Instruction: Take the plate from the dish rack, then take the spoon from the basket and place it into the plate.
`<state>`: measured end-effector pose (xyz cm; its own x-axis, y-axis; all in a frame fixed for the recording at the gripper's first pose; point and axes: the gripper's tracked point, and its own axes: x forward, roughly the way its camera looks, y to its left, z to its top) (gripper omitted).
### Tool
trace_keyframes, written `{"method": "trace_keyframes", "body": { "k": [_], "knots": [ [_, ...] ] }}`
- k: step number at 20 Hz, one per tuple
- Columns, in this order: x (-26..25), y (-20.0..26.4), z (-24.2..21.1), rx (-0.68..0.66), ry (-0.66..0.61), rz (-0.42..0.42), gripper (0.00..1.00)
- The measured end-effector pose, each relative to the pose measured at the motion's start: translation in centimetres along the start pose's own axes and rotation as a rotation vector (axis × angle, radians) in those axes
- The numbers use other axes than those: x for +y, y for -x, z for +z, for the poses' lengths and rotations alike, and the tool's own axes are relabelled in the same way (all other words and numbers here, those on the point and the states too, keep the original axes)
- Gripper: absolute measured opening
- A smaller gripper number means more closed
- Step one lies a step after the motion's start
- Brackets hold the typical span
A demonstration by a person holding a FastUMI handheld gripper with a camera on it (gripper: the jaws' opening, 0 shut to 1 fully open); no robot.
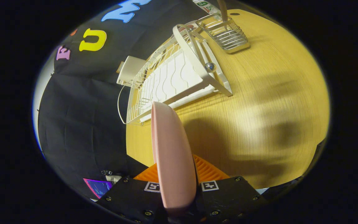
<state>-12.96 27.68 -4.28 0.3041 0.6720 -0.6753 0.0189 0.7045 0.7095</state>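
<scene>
We are gripping a pale pink plate [172, 155] on edge, and both fingers of the gripper [179, 183] are pressing its rim from either side. It is hanging above the light wooden tabletop [269, 102]. Beyond the plate a white wire dish rack [172, 81] is standing, and farther off a small metal wire basket [227, 34] is holding a spoon handle [222, 11] upright.

Pale pink plate [172, 155] clamped between the gripper [175, 169] fingers, white wire dish rack [169, 81] with wavy white ribs, silvery metal basket [227, 34] holding a tan spoon [222, 11] handle, light yellow wood-grain table [259, 109] mottled with dark shadows.
</scene>
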Motion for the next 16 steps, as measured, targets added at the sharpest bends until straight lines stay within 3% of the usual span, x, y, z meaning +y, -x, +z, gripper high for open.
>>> {"method": "trace_keyframes", "body": {
  "k": [6,13,16],
  "knots": [
    [-0.9,-3.1,-1.1,0.033,0.013,-0.042,0.30],
    [-0.3,-5.3,-0.5,0.041,-0.035,-0.022,0.32],
    [-1.7,-5.0,-0.2,0.045,-0.041,-0.075,0.47]
  ]
}}
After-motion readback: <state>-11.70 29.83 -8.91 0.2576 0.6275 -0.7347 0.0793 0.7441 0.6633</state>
